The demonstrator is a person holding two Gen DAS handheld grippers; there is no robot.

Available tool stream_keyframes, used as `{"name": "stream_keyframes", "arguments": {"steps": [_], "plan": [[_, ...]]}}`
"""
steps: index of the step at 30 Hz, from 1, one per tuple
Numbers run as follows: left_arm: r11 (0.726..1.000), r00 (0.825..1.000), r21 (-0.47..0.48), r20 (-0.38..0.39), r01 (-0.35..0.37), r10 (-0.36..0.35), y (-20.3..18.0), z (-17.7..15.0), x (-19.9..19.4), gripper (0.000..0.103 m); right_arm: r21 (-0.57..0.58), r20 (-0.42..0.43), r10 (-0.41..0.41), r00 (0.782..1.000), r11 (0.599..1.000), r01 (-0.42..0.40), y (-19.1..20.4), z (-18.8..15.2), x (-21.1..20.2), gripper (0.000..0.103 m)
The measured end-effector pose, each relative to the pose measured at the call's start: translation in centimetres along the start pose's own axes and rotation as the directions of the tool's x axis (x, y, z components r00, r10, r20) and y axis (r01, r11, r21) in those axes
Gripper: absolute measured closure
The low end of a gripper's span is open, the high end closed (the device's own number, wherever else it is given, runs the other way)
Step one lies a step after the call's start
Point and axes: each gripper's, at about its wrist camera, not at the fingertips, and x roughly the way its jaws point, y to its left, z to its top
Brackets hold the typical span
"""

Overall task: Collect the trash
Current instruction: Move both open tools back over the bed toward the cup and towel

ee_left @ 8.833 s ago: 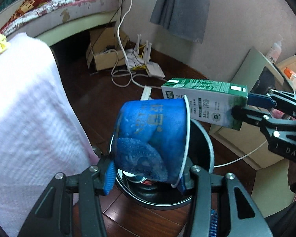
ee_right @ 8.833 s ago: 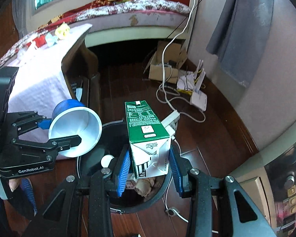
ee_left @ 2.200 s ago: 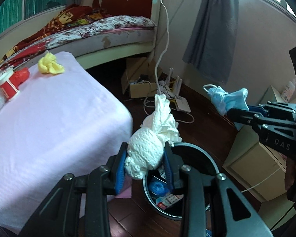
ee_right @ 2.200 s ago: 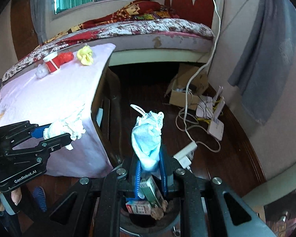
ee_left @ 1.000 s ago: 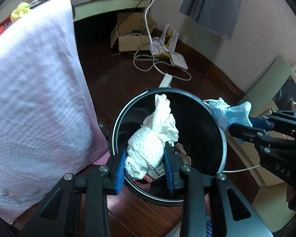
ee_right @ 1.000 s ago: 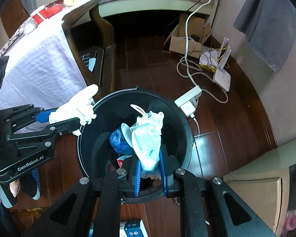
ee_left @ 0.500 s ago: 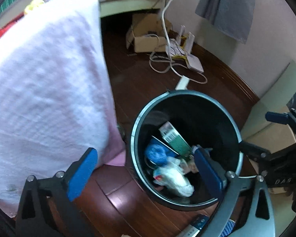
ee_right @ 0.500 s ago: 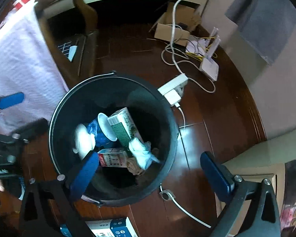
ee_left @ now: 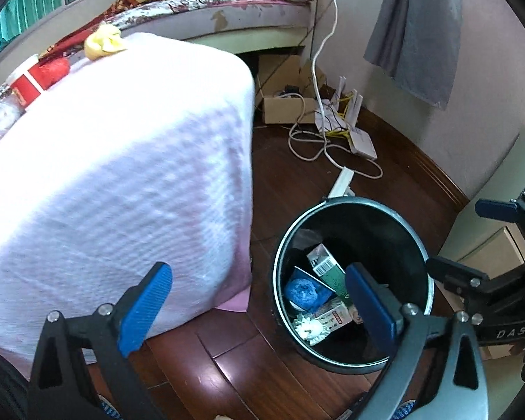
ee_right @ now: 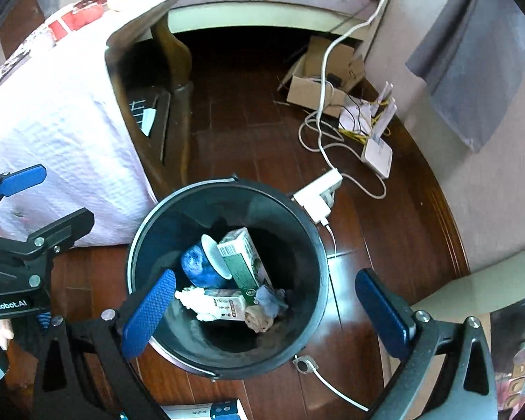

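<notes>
A black trash bin (ee_left: 350,203) (ee_right: 227,183) stands on the wood floor beside the cloth-covered table (ee_left: 105,175). Inside lie a blue cup (ee_right: 201,266), a green carton (ee_right: 243,262), a white tissue wad (ee_right: 192,299) and a blue face mask (ee_right: 269,299). My left gripper (ee_left: 257,290) hangs open and empty above the bin's left edge. My right gripper (ee_right: 265,280) is open and empty over the bin's mouth. On the table top sit a yellow crumpled wad (ee_left: 103,42) and a red-and-white wrapper (ee_left: 35,77).
A cardboard box (ee_left: 287,105), loose cables, a white router (ee_left: 362,141) and a power strip (ee_right: 318,192) lie on the floor behind the bin. A pale cabinet (ee_left: 490,245) stands to the right. A bed runs along the back wall.
Both grippers opened; the tissue wad and the face mask dropped into the bin. Both hands then rose and drew back, so the table top came into view.
</notes>
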Motion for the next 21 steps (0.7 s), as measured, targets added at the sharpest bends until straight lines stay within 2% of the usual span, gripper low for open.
{"name": "stream_keyframes", "arguments": {"steps": [21], "plan": [[0.988,0.988,-0.116,0.104,-0.099,0.111,6.9,1.0,-5.7,0.003,-0.127,0.155,0.067,0.986,0.991,-0.047,6.9,6.2,-5.7,0.0]]}}
